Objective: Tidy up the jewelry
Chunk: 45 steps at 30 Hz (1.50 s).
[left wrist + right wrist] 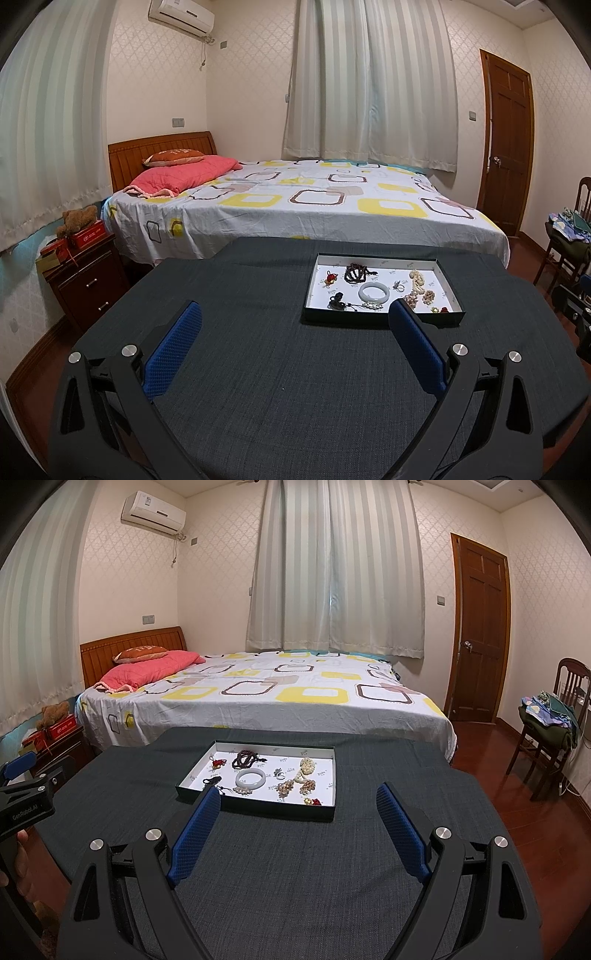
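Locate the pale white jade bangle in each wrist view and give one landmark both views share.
Left wrist view: the pale white jade bangle lies in the shallow dark-rimmed tray, right of centre, beside the right fingertip.
Right wrist view: the bangle lies left of centre in the tray.
Shared landmark: the dark bead bracelet just beyond it.

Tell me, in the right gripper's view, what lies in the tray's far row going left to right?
Red charm → dark bead bracelet → silver ring → cream bead strand, all inside the tray.
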Each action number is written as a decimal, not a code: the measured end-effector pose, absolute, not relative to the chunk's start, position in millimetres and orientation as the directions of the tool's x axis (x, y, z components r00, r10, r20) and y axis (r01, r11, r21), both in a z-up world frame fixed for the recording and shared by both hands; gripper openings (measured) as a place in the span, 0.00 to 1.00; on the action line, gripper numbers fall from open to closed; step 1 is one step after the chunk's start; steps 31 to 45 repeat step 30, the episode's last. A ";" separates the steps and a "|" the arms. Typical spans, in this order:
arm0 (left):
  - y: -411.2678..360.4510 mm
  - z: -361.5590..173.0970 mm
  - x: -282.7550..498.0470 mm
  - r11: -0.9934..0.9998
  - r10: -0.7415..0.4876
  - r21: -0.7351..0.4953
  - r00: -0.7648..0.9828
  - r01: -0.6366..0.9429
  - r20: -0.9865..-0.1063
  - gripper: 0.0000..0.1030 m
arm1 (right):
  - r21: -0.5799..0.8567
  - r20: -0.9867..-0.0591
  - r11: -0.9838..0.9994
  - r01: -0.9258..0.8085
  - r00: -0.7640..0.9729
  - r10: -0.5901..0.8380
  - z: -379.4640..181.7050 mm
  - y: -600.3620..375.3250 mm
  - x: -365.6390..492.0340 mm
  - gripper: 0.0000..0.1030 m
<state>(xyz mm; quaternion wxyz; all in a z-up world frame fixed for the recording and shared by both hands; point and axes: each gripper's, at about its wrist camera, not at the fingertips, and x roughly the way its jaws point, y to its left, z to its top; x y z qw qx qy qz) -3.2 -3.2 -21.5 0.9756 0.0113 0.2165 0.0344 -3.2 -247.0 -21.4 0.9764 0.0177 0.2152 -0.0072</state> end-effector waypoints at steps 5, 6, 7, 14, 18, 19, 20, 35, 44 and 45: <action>-6.1 -27.7 -2.9 0.998 0.062 0.024 0.901 -0.058 -0.429 0.96 | 0.030 -0.420 0.999 0.020 0.907 -0.006 -21.9 -245.8 -3.3 0.81; -5.8 -27.7 -2.8 0.998 0.060 0.025 0.900 -0.055 -0.431 0.96 | 0.030 -0.420 0.999 0.020 0.907 -0.005 -21.9 -245.6 -3.2 0.81; -5.9 -28.9 -2.0 0.998 0.057 0.024 0.898 -0.052 -0.437 0.96 | 0.030 -0.421 0.999 0.019 0.907 -0.005 -22.6 -244.8 -2.9 0.81; -7.2 -33.8 -0.5 0.999 0.043 0.005 0.897 -0.046 -0.439 0.96 | 0.033 -0.430 0.999 0.015 0.903 0.000 -29.4 -243.9 -0.5 0.81; -1.8 -39.4 6.5 0.999 0.023 -0.025 0.884 -0.039 -0.466 0.96 | 0.036 -0.441 0.999 0.015 0.897 0.002 -33.0 -244.9 1.2 0.81; -0.6 -40.9 8.9 0.999 0.020 -0.028 0.880 -0.038 -0.474 0.96 | 0.036 -0.444 0.999 0.015 0.896 0.002 -34.1 -245.5 2.6 0.81; 1.0 -42.4 12.1 0.999 0.021 -0.029 0.875 -0.040 -0.483 0.96 | 0.036 -0.449 0.999 0.015 0.894 0.003 -35.9 -246.2 4.3 0.81; 26.6 -81.6 77.4 0.993 0.097 0.000 0.807 -0.119 -0.582 0.96 | 0.052 -0.504 0.996 0.069 0.863 -0.033 -64.8 -274.0 42.8 0.81; 26.6 -81.6 77.4 0.993 0.097 0.000 0.807 -0.119 -0.582 0.96 | 0.052 -0.504 0.996 0.069 0.863 -0.033 -64.8 -274.0 42.8 0.81; 26.6 -81.6 77.4 0.993 0.097 0.000 0.807 -0.119 -0.582 0.96 | 0.052 -0.504 0.996 0.069 0.863 -0.033 -64.8 -274.0 42.8 0.81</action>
